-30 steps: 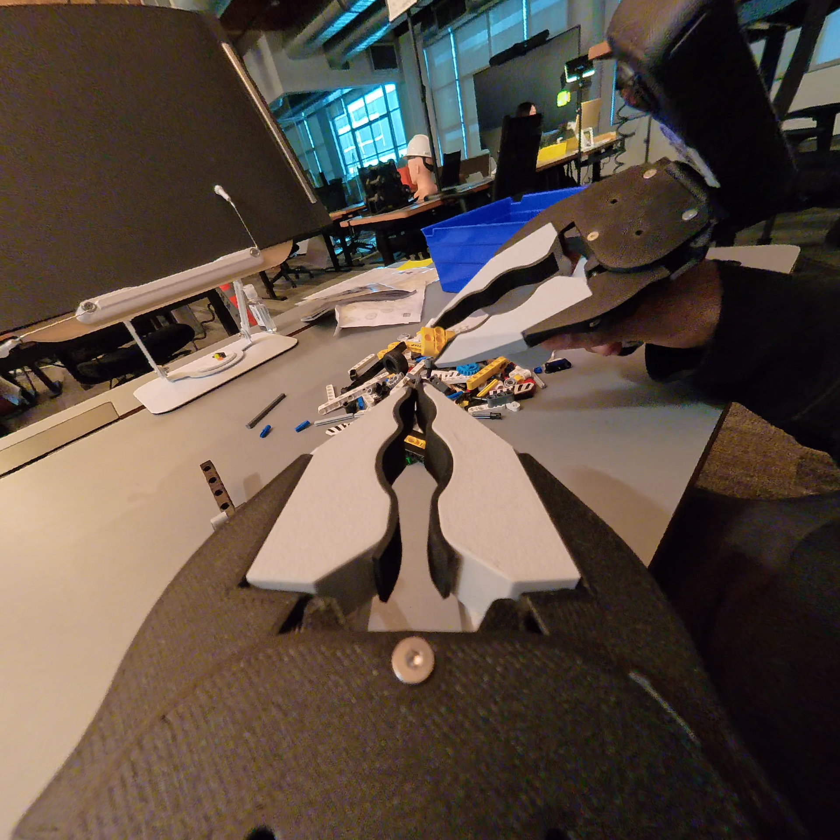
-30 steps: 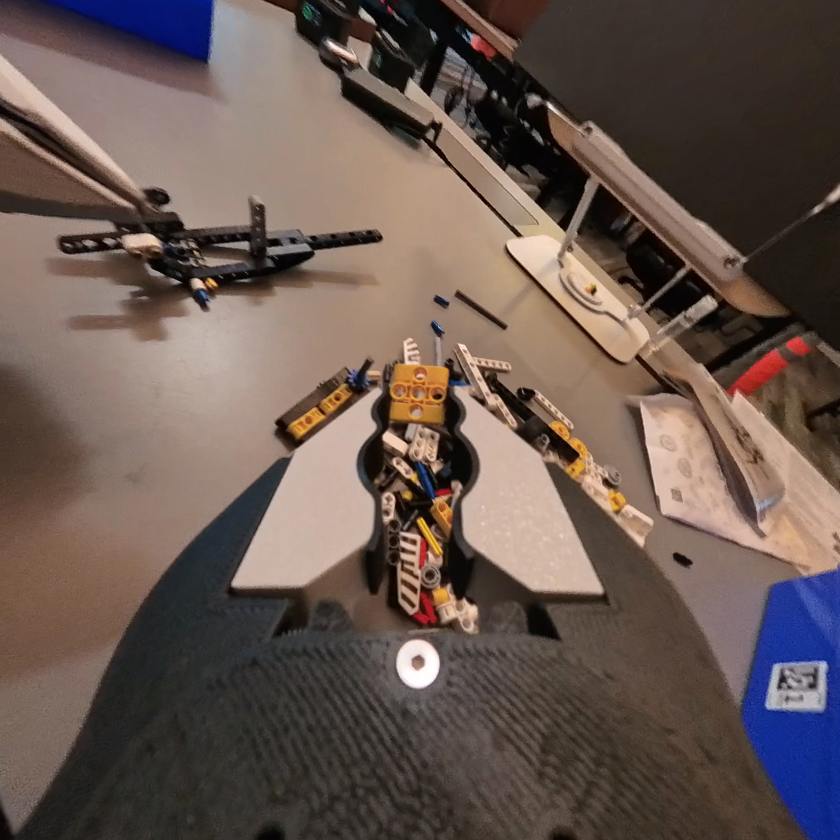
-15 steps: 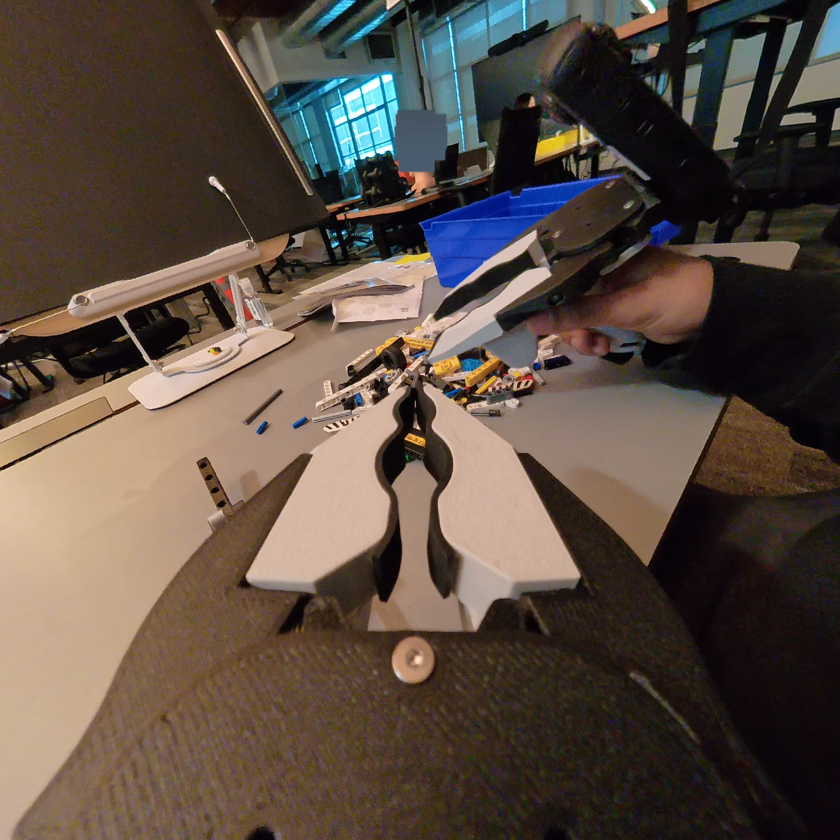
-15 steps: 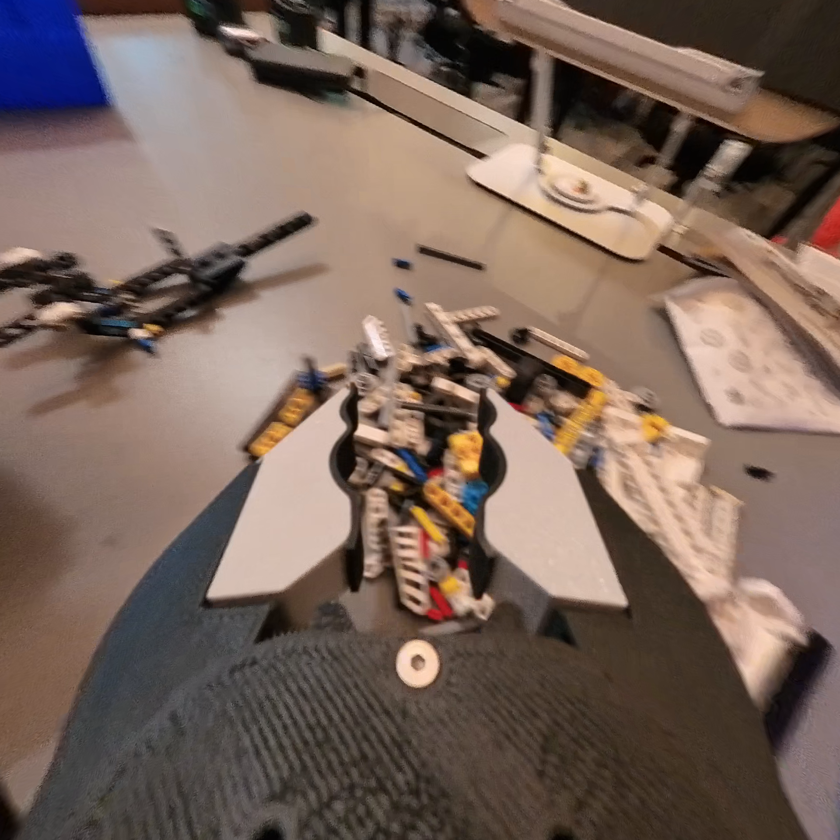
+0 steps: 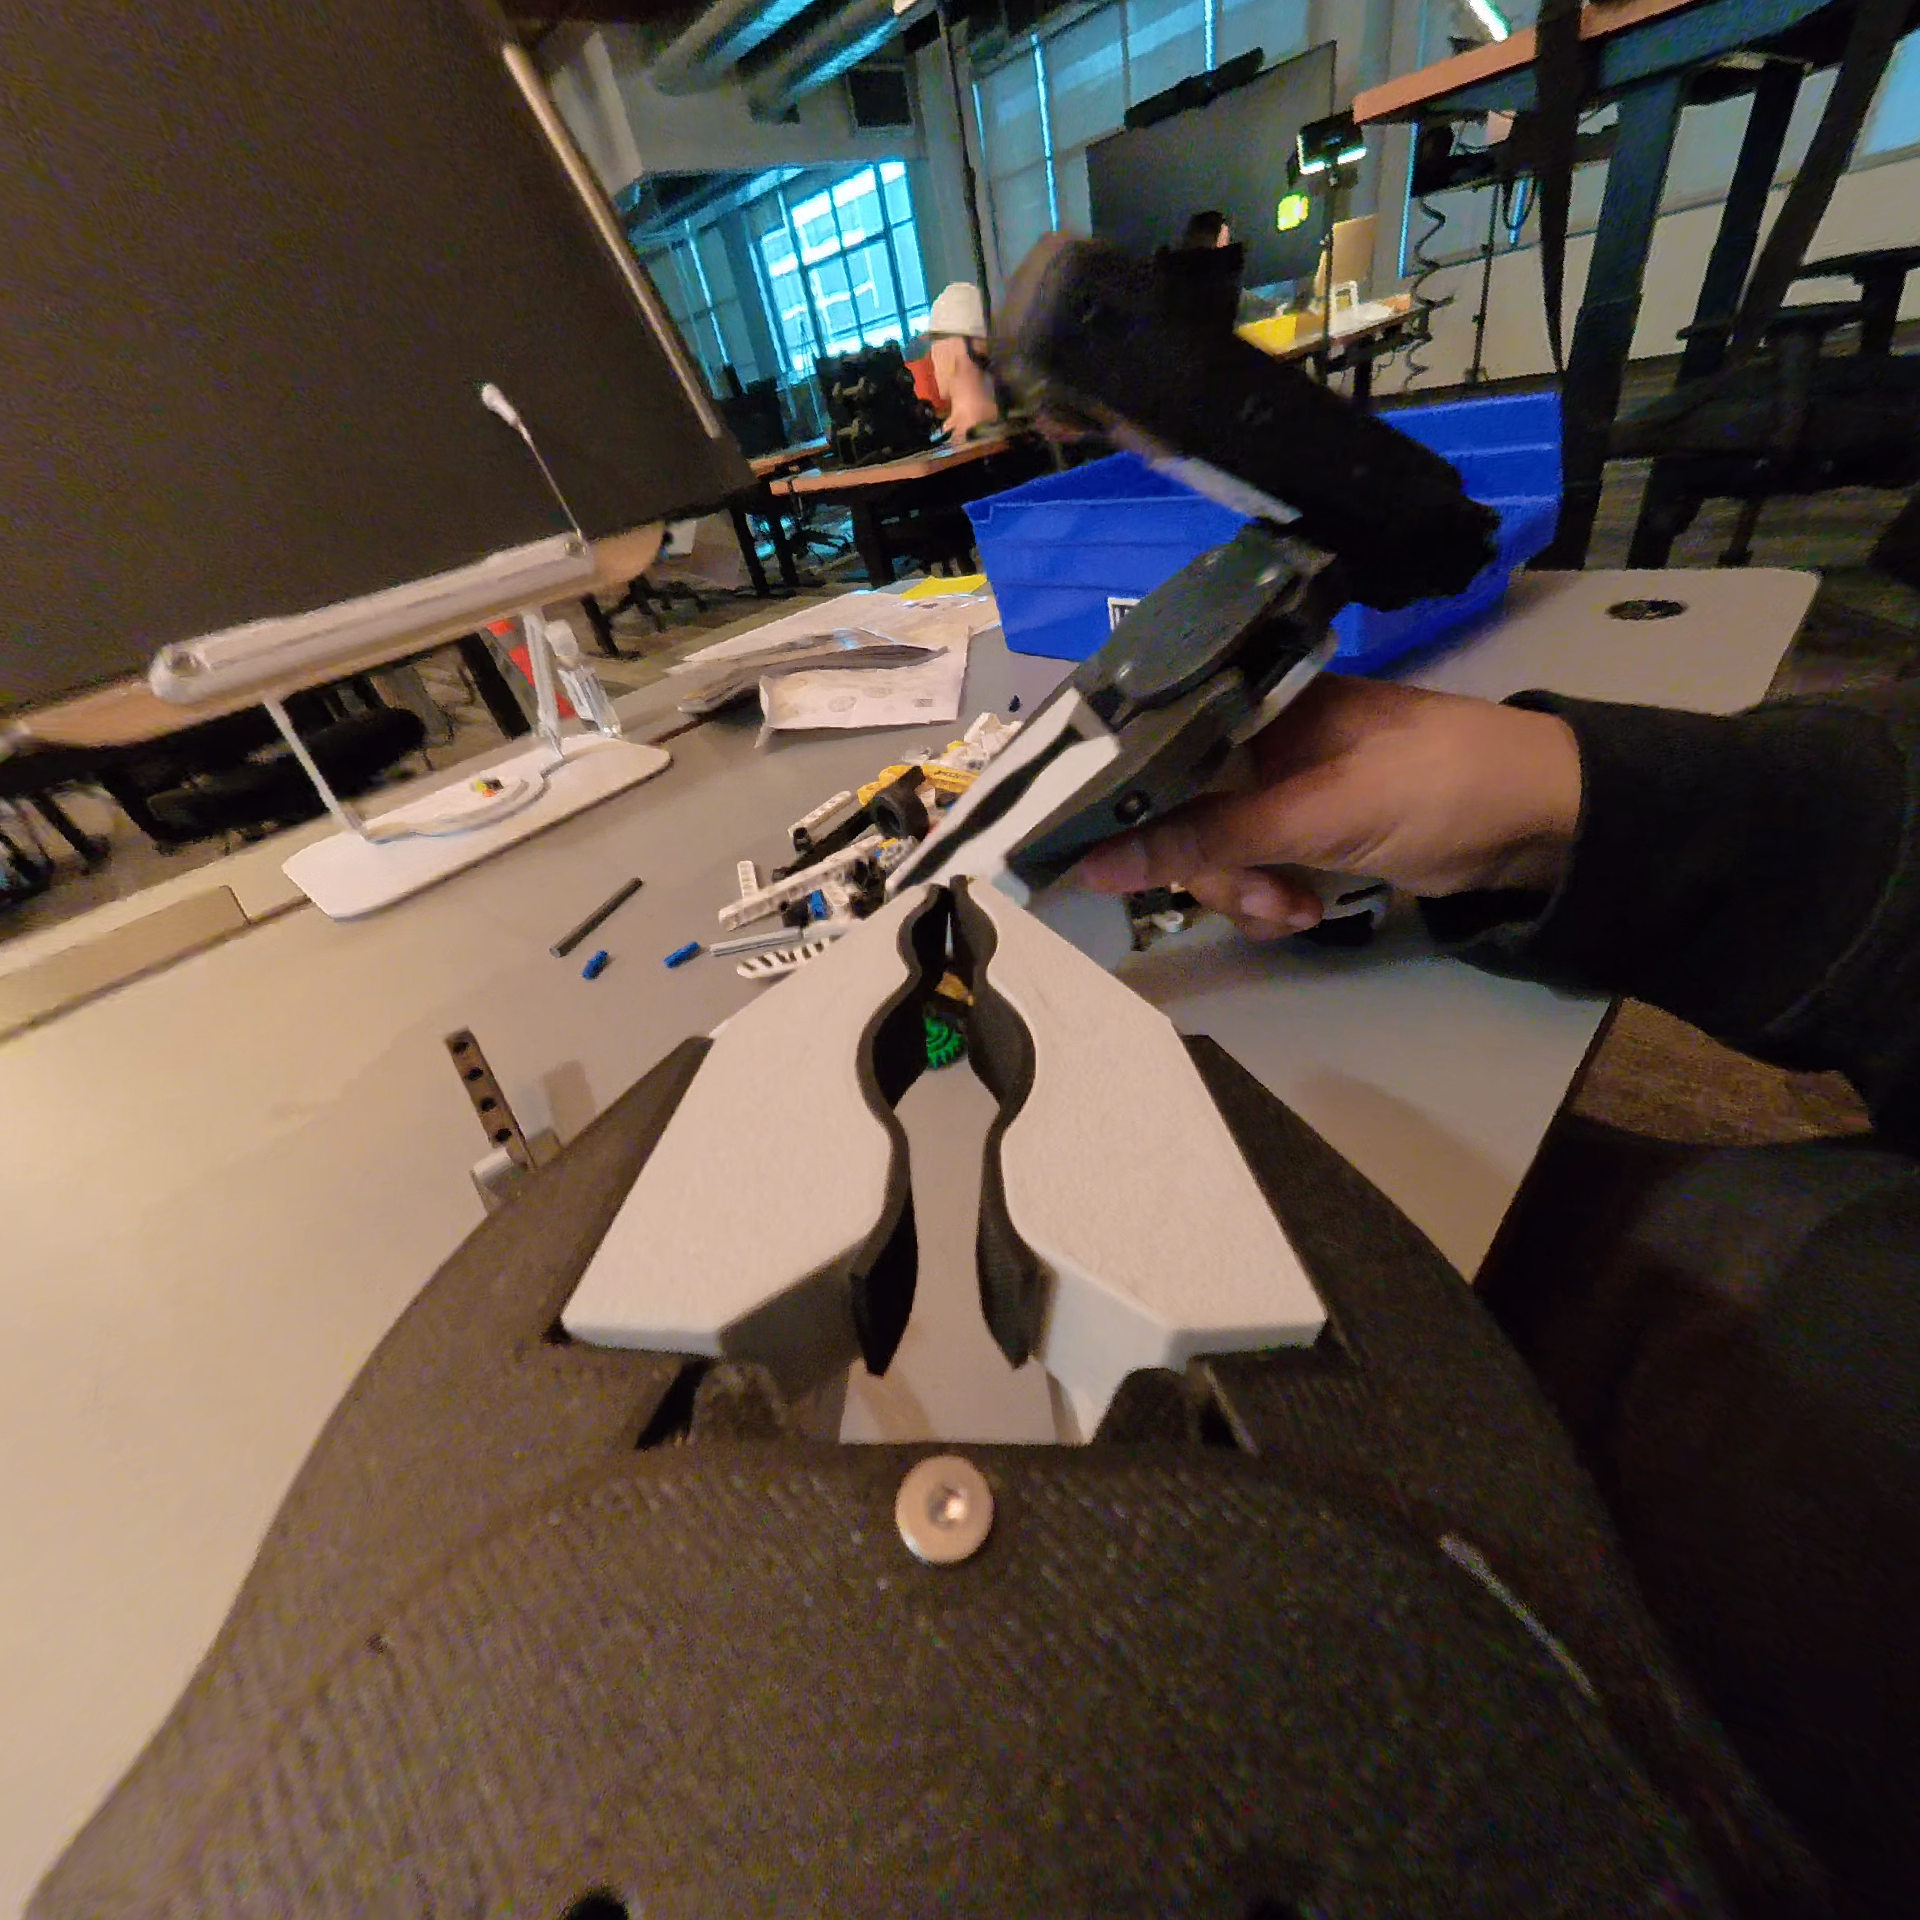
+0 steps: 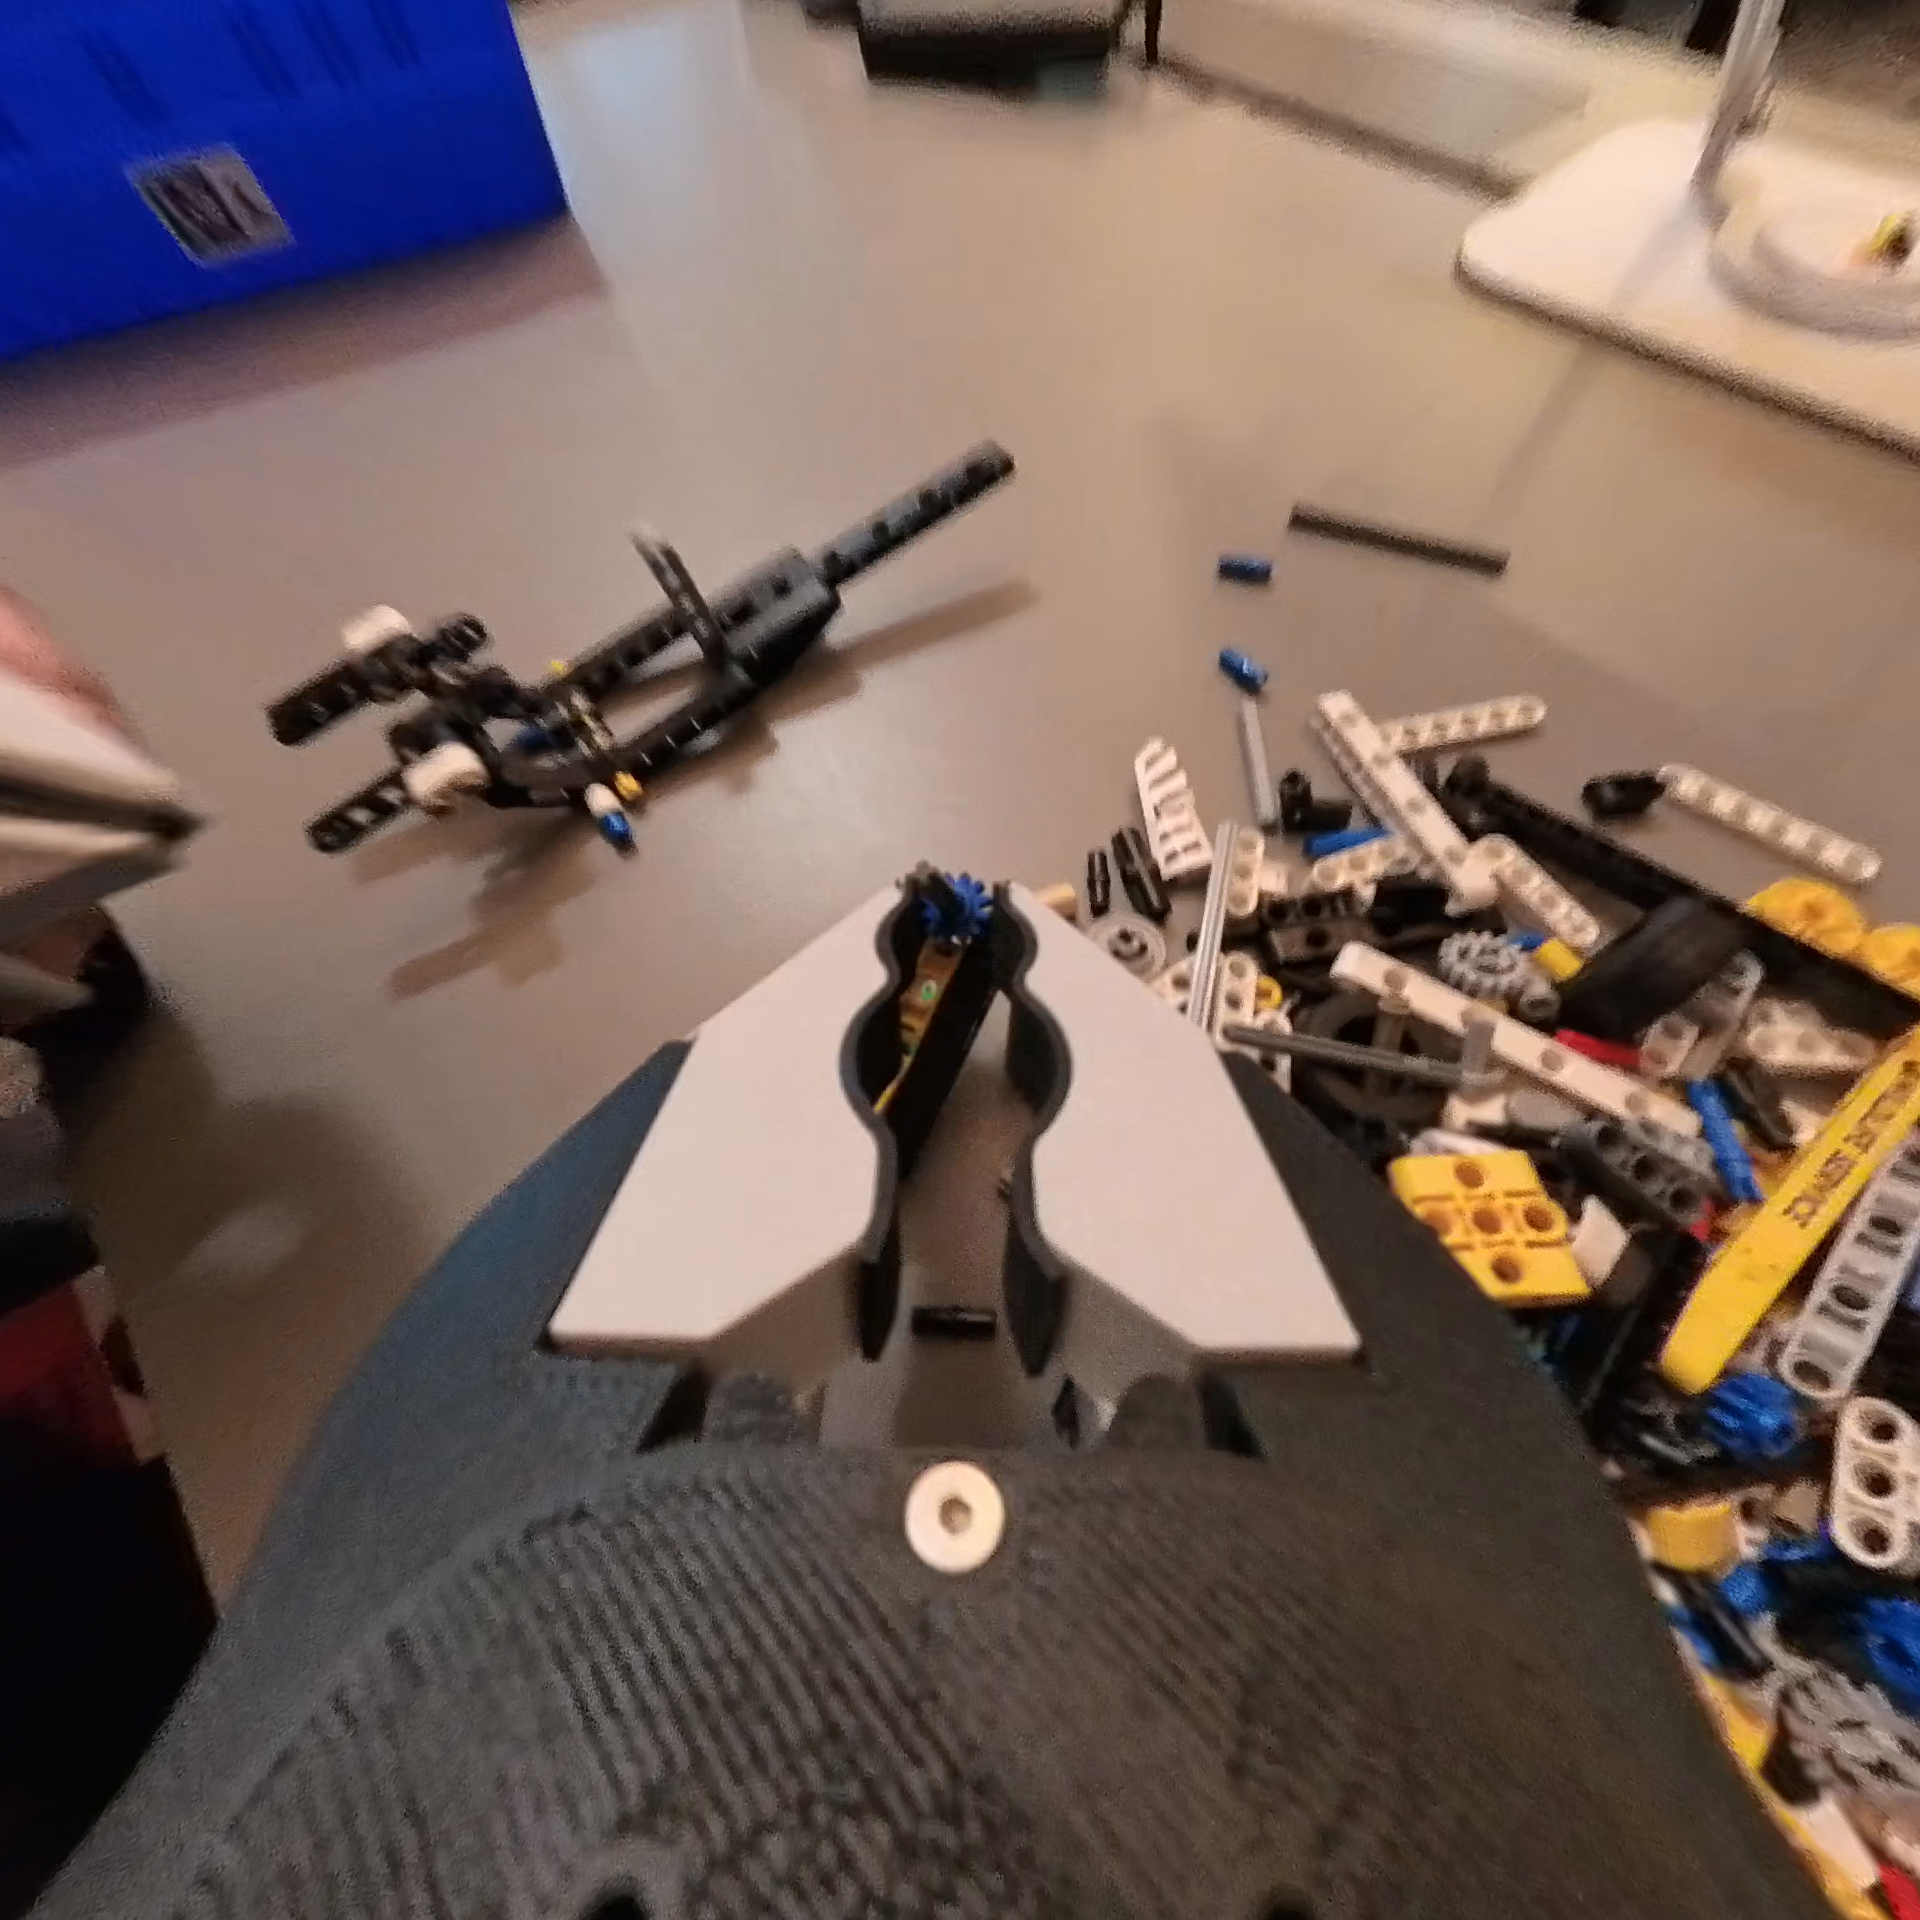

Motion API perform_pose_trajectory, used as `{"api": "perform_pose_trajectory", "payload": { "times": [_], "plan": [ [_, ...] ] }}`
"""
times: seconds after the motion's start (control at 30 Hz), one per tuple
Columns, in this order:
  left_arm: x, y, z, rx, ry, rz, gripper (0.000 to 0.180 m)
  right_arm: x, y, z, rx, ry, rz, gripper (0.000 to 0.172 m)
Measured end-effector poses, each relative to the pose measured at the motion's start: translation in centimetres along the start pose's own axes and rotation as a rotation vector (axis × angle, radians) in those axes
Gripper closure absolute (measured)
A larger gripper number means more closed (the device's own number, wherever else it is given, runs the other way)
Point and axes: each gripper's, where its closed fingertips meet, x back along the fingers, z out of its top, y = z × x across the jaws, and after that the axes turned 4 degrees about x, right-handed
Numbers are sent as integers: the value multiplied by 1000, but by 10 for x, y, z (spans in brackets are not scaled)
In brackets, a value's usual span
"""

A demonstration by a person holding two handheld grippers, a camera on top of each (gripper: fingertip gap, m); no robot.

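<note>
The right gripper (image 6: pixel 948 902) has lifted off the brick pile (image 6: pixel 1538 1039) near the bench's (image 6: pixel 935 312) edge, fingers now clenched on a blue gear (image 6: pixel 954 902); the left gripper (image 5: pixel 951 891) stays clenched.

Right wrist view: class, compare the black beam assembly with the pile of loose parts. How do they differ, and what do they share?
The black beam assembly is joined into one frame; the pile of loose parts is separate pieces heaped up. The assembly is mostly black; the pile mixes white, yellow, black, grey and blue. The assembly lies left, the pile right. Both rest on the grey table and include holed beams.
</note>
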Motion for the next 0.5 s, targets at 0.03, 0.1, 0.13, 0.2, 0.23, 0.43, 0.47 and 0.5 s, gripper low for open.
{"api": "perform_pose_trajectory", "payload": {
  "times": [0.03,0.1,0.13,0.2,0.23,0.43,0.47,0.5],
  "plan": [
    [1,-4,-1,54,-10,2,180,6,-3,10,18,62,10,161],
    [3,-11,1,234,-5,-20,170,24,-16,34,72,222,56,161],
    [2,-11,3,333,4,-57,160,34,-25,45,103,309,92,161],
    [0,-10,4,473,0,-118,142,51,-45,60,146,445,170,161],
    [-1,-9,2,501,-12,-126,137,59,-56,65,168,504,209,161],
    [3,2,17,410,87,-136,164,76,-94,76,265,659,246,161],
    [5,4,20,384,113,-138,171,77,-96,78,272,675,236,161],
    [6,5,22,361,129,-127,172,79,-97,79,281,685,232,161]
  ]
}}
